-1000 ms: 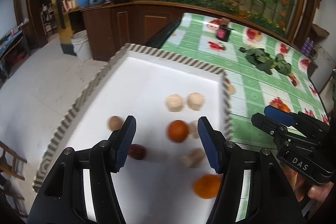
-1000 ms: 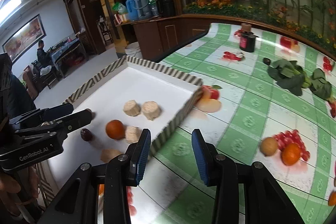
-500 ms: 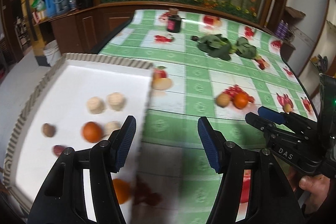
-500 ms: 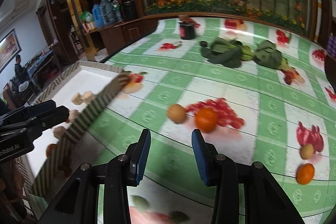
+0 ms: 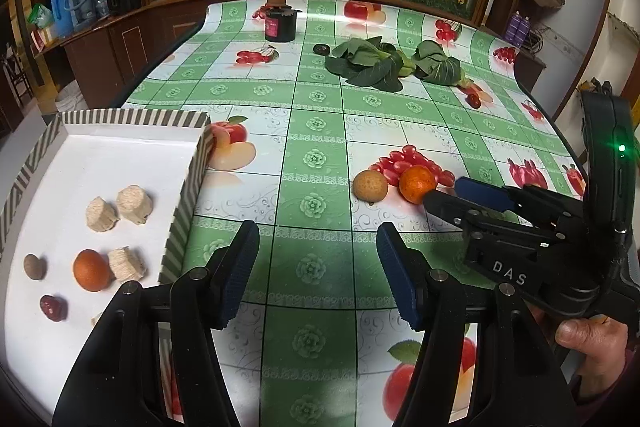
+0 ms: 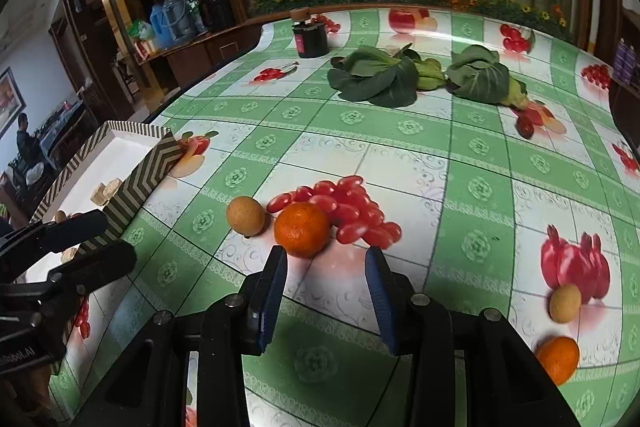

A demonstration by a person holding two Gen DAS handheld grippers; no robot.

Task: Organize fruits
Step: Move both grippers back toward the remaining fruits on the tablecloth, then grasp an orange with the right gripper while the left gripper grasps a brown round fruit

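Note:
An orange (image 6: 302, 229) and a tan round fruit (image 6: 245, 215) lie side by side on the green checked tablecloth; both show in the left wrist view, orange (image 5: 417, 183) and tan fruit (image 5: 369, 185). My right gripper (image 6: 326, 269) is open and empty, its fingertips just short of the orange. My left gripper (image 5: 318, 253) is open and empty over the cloth, right of the white striped tray (image 5: 188, 187). The tray holds an orange (image 5: 91, 269), several beige pieces, a brown nut and a dark red fruit (image 5: 53, 307).
A second orange (image 6: 558, 359) and small tan fruit (image 6: 565, 303) lie at the right front. Leafy greens (image 6: 374, 77), a dark red date (image 6: 525, 125) and a black jar (image 6: 310, 37) are at the back. The table edge drops off at left.
Both grippers have swung from over the tray rightward onto the tablecloth. The right gripper has closed in on the orange and tan fruit. Both stayed open.

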